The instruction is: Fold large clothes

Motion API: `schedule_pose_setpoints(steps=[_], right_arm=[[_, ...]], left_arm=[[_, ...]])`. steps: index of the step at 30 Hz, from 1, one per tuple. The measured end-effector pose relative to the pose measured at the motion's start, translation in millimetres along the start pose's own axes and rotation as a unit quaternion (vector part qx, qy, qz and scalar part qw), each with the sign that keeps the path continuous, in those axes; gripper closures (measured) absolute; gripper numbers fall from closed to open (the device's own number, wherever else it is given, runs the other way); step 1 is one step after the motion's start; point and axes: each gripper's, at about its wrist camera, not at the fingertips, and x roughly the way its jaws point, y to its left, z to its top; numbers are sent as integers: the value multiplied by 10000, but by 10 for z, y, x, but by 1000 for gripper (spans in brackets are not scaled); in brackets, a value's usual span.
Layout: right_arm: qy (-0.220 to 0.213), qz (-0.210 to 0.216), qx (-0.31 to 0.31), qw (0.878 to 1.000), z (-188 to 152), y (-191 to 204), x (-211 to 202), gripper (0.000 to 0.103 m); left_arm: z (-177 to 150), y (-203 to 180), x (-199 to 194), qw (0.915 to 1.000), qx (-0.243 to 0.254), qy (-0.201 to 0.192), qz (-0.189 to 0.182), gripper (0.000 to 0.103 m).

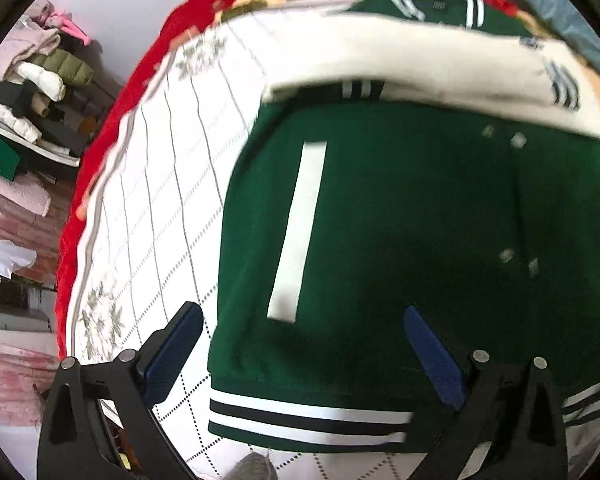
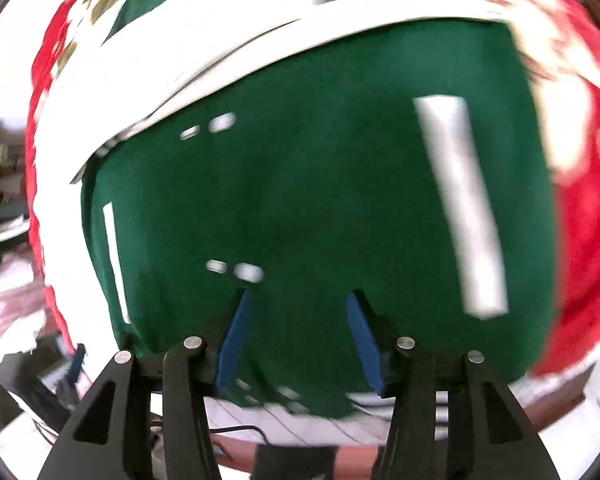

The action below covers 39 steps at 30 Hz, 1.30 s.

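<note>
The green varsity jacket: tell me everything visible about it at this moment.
The green varsity jacket lies flat on the quilted white bedspread, front up. Its body is dark green, soft-looking fabric with white pocket welts, pale snap buttons and a green ribbed hem with white stripes. A cream sleeve with a striped cuff is folded across the chest. Both the left gripper and right gripper hover open by the hem.

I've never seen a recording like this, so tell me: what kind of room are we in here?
Most likely a bedroom at home. A green jacket lies spread on what looks like a bed, with a white quilted cover over a red blanket. Off to the side, folded clothes are stacked in a pile.
</note>
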Motion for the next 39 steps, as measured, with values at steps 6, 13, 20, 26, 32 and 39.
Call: schedule_pose_setpoints(steps=[6,13,20,26,32,39], right_arm=[[-235,-518,585,9967,-14,-1416,-432,50],[417,-550,133,9975,28,-2081,148,75],[1038,-45,-440,9936,265,-2399,198,69],[669,-322,-1096,9912,409,-2955,-445,52],[545,-450,-575,9958,573,-3771,-721,52],[467,-665,-194,9965,667,-4430,-895,52]], left_arm=[[-4,-425,-282,9998,79,-171,-67,0],[-338,-1272,-287,9986,282,276,355,0],[-546,-1845,-390,9893,377,617,1268,0],[-490,-2476,-830,9790,721,414,1863,0],[-672,-3424,-1027,9725,1555,212,1722,0],[-1030,-4271,-777,9411,2598,-71,2161,0]])
